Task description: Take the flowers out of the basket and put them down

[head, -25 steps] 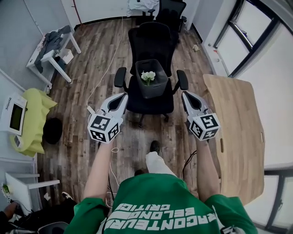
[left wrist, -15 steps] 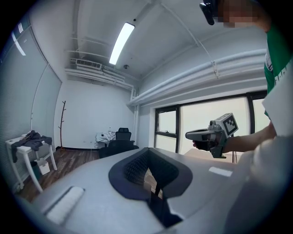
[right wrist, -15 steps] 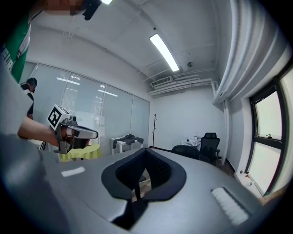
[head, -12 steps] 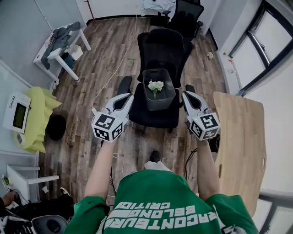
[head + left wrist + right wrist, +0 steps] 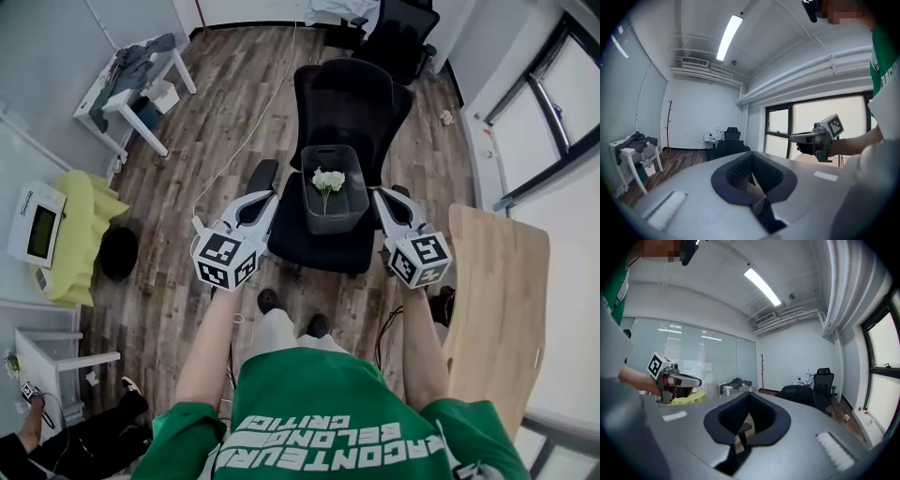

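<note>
A grey basket (image 5: 349, 214) stands on the seat of a black office chair (image 5: 349, 94). White flowers (image 5: 328, 178) with green stems stick up inside it. My left gripper (image 5: 266, 195) is held just left of the basket, above the chair's armrest, jaws together and empty. My right gripper (image 5: 380, 195) is just right of the basket, also shut with nothing in it. The left gripper view shows its closed jaws and the right gripper (image 5: 820, 137) across from it. The right gripper view shows the left gripper (image 5: 670, 378). The basket is in neither gripper view.
A wooden table (image 5: 497, 300) stands at the right by the windows. A small white table (image 5: 131, 84) with clothes is at the upper left, a yellow cushion (image 5: 80, 239) at the left, a second black chair (image 5: 403, 28) at the top. A cable runs over the floor.
The person has stepped toward the chair. The basket now lies between the two grippers, which were short of it a second ago. Both stay shut.
</note>
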